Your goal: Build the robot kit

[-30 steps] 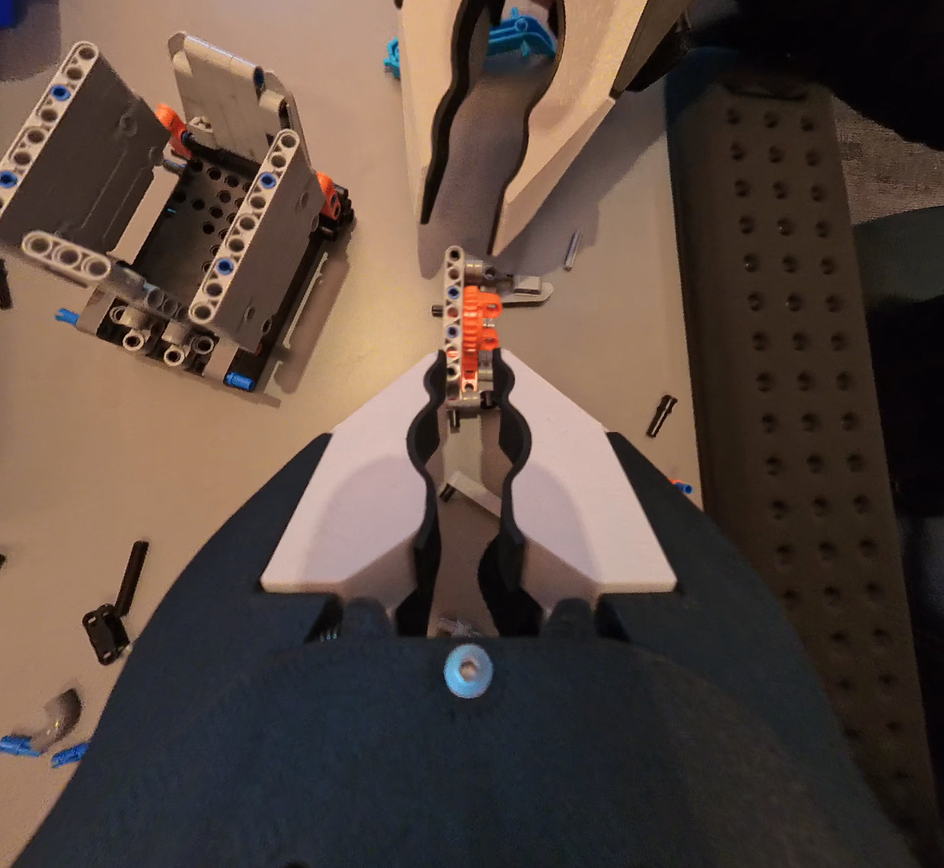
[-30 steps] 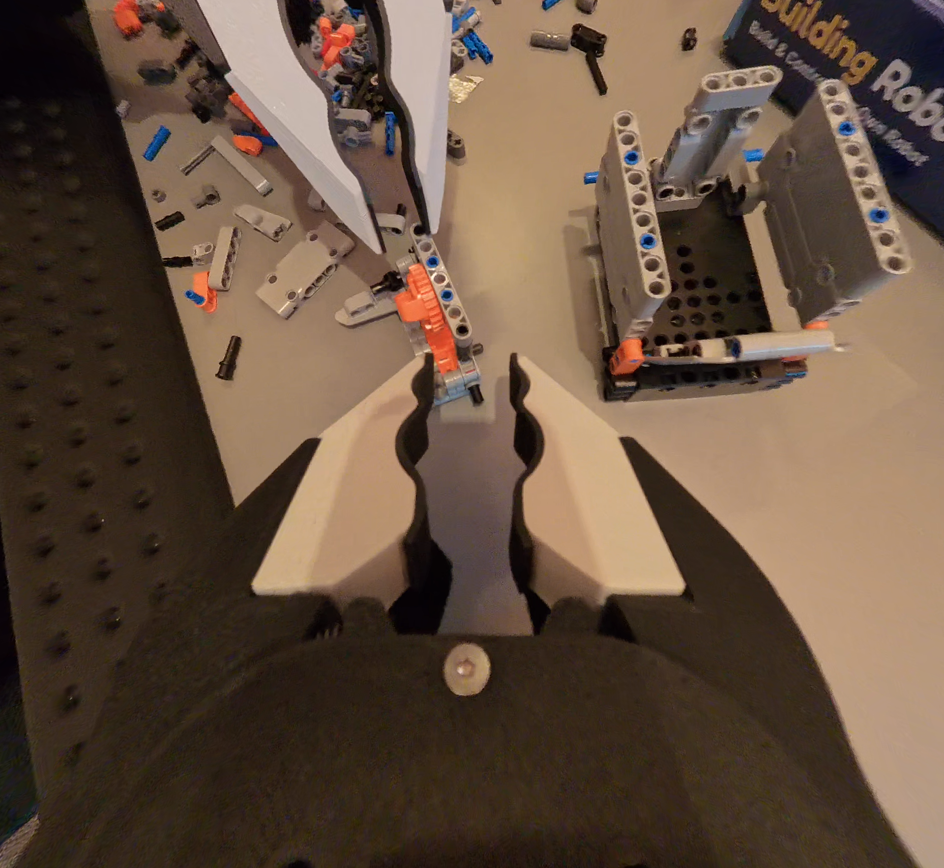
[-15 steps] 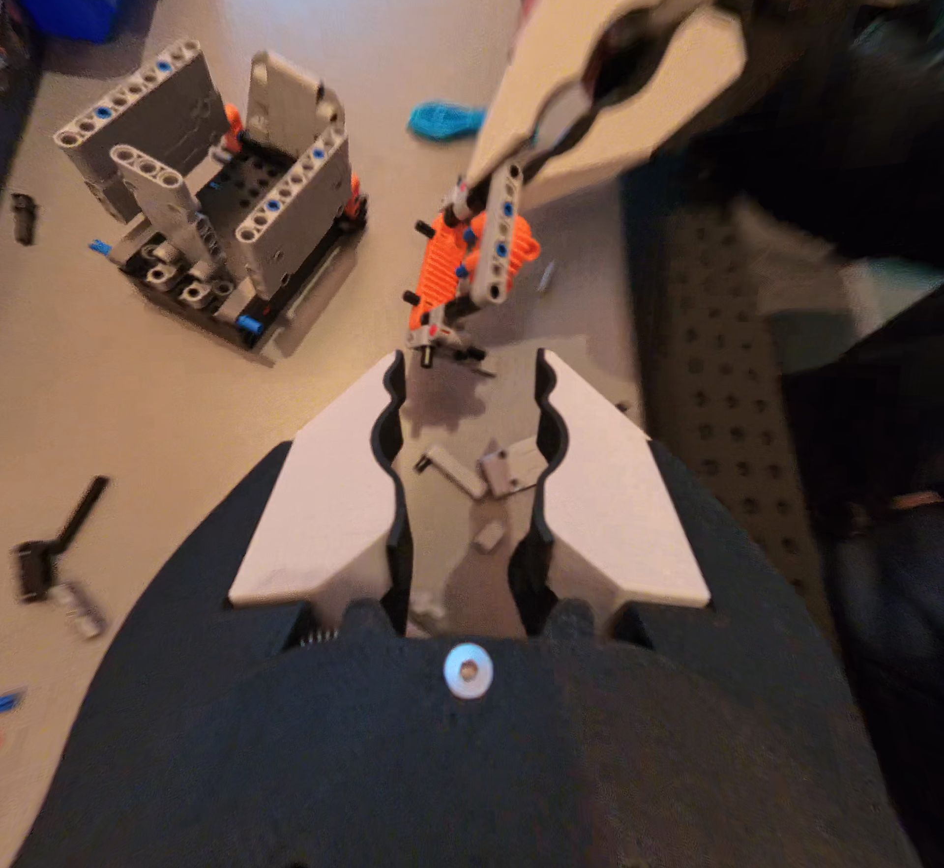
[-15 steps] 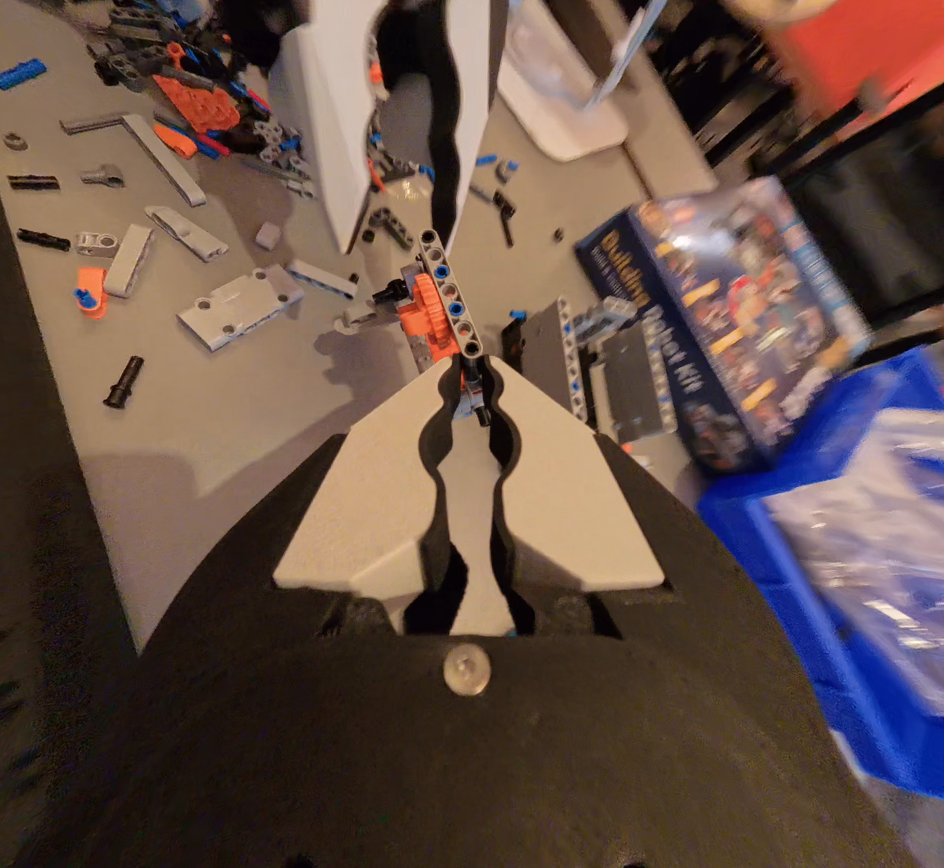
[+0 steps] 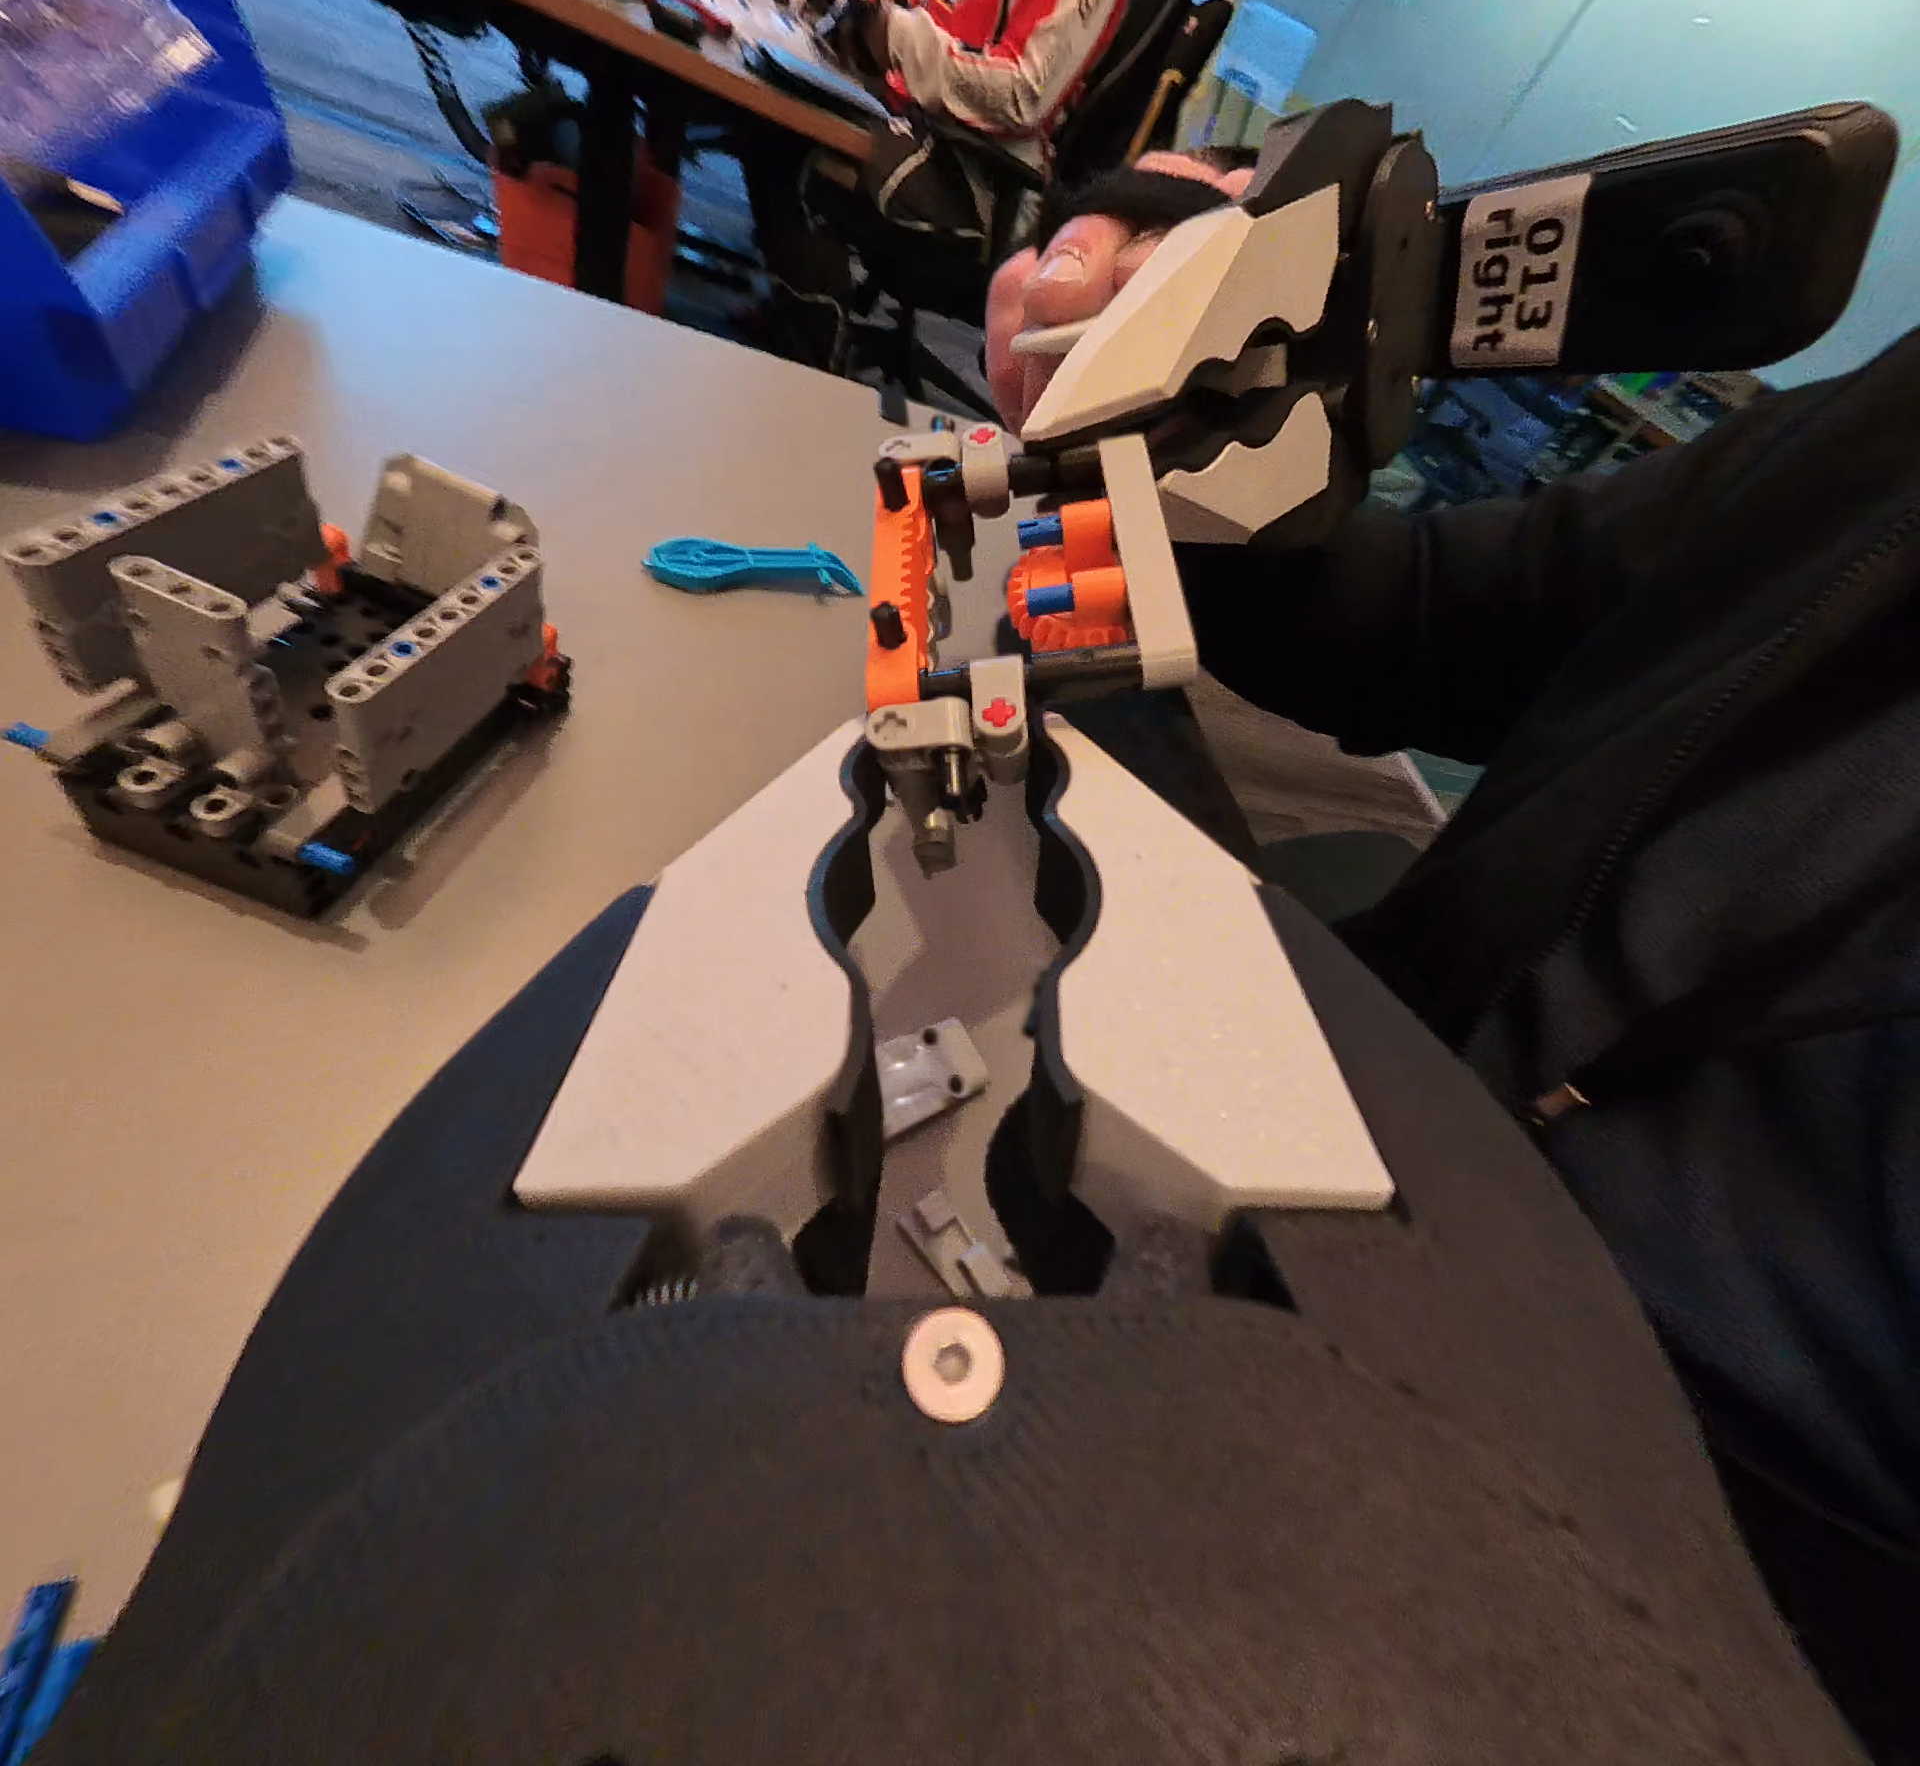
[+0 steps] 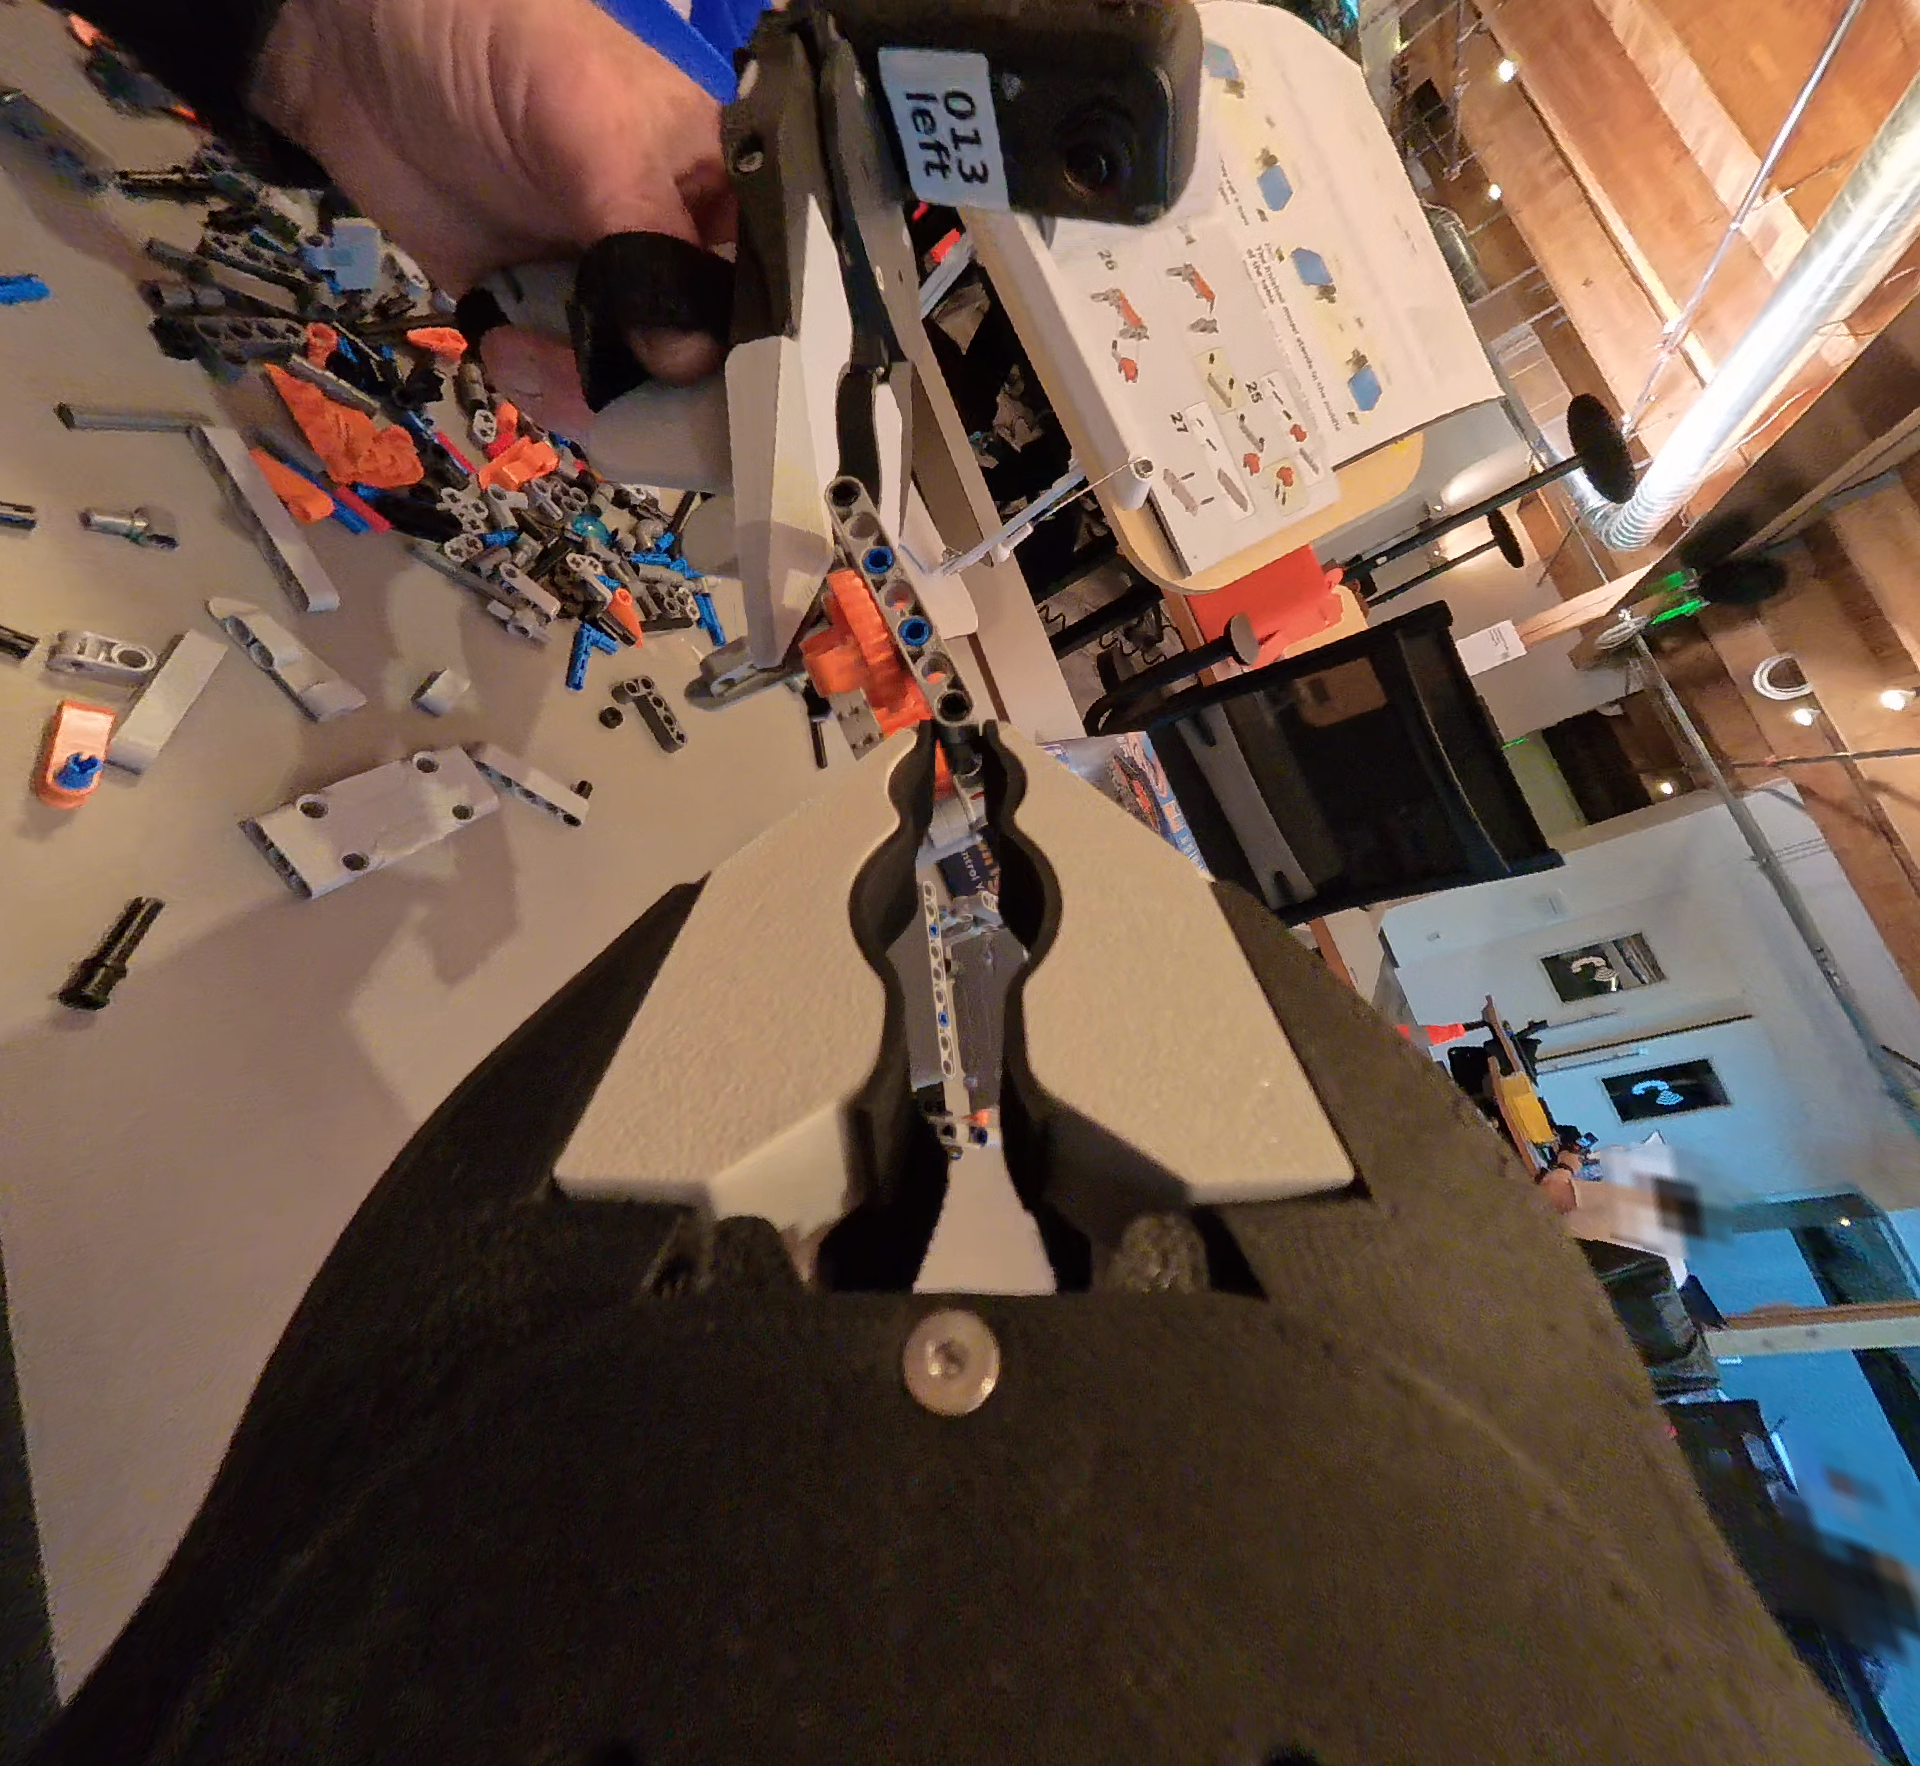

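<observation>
A small assembly of grey beams, orange gears and black axles (image 5: 904,594) is held in the air above the grey table (image 5: 468,1041) between both grippers. My left gripper (image 5: 951,755) is shut on the grey connectors at its lower end. My right gripper (image 6: 951,745) is shut on a black axle at its other end, next to the holed grey beam of the assembly (image 6: 862,646). The right gripper also shows in the left wrist view (image 5: 1101,459), and the left gripper in the right wrist view (image 6: 821,563). A hand holds each one.
A box-shaped grey and black build (image 5: 281,667) stands on the table to the left, a teal tool (image 5: 748,565) beyond it, a blue bin (image 5: 104,189) at the far left. A pile of loose parts (image 6: 416,469), a grey plate (image 6: 369,817) and an instruction booklet (image 6: 1278,293) show in the right wrist view. The gap from one gripper's tips to the other's is roughly 5 cm.
The assembly has been lifted off the table and turned. My left gripper, open half a second ago, has closed on its lower end. Both views have tilted up toward the room.
</observation>
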Motion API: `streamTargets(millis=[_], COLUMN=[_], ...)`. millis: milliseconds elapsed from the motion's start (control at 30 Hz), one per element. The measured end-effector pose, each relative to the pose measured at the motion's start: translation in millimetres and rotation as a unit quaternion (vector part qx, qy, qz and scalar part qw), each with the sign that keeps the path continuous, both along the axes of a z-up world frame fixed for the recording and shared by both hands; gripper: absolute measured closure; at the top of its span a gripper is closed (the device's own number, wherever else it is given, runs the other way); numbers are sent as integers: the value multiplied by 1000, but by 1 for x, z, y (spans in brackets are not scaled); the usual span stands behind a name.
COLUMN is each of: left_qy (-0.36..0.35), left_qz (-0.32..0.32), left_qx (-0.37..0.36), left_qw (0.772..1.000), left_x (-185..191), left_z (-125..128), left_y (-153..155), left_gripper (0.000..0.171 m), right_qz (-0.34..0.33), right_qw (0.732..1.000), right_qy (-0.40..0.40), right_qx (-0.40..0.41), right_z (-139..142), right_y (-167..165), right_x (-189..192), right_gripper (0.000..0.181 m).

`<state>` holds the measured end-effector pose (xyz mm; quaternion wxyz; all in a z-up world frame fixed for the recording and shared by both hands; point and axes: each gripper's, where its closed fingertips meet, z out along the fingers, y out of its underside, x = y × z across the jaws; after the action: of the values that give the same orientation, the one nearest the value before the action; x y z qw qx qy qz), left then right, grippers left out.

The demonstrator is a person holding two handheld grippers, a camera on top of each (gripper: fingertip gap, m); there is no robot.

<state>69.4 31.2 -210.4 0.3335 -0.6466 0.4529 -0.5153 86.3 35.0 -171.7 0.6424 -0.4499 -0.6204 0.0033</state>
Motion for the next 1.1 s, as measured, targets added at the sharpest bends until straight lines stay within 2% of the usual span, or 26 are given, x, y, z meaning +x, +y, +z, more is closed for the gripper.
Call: streamTargets(millis=[100,167,267,367,433,500,600,633,700,833,1100], left_qy=[24,45,107,138,153,165,173,177,192,220,226], left_qz=[51,93,146,174,190,205,222,229,248,269,289], left_qx=[70,140,261,335,371,401,434,443,463,485,497], left_qw=[996,985,948,915,896,877,855,848,829,803,786], left_x=[-8,-16,-29,-34,-36,-37,-37,-38,-42,-47,-55], left_z=[3,9,14,22,26,29,36,38,40,39,44], left_y=[12,19,27,27,27,27,26,26,29,33,37], left_gripper=[148,148,148,148,148,148,148,148,148,148,148], right_qz=[-1,11,50,60,64,69,97,113,116,112,96], right_qw=[999,996,981,962,945,916,881,871,864,868,879], right_qy=[20,36,70,81,91,107,155,167,187,185,162], right_qx=[-27,-77,-173,-254,-307,-380,-437,-448,-454,-447,-438], right_z=[3,1,-3,-10,-13,-18,-14,-11,-6,-2,0], right_y=[4,5,7,14,16,16,15,13,16,16,23], right_x=[4,7,9,7,2,-7,-19,-22,-26,-39,-57], right_gripper=[158,148,137,130,132,130,124,118,117,111,114])
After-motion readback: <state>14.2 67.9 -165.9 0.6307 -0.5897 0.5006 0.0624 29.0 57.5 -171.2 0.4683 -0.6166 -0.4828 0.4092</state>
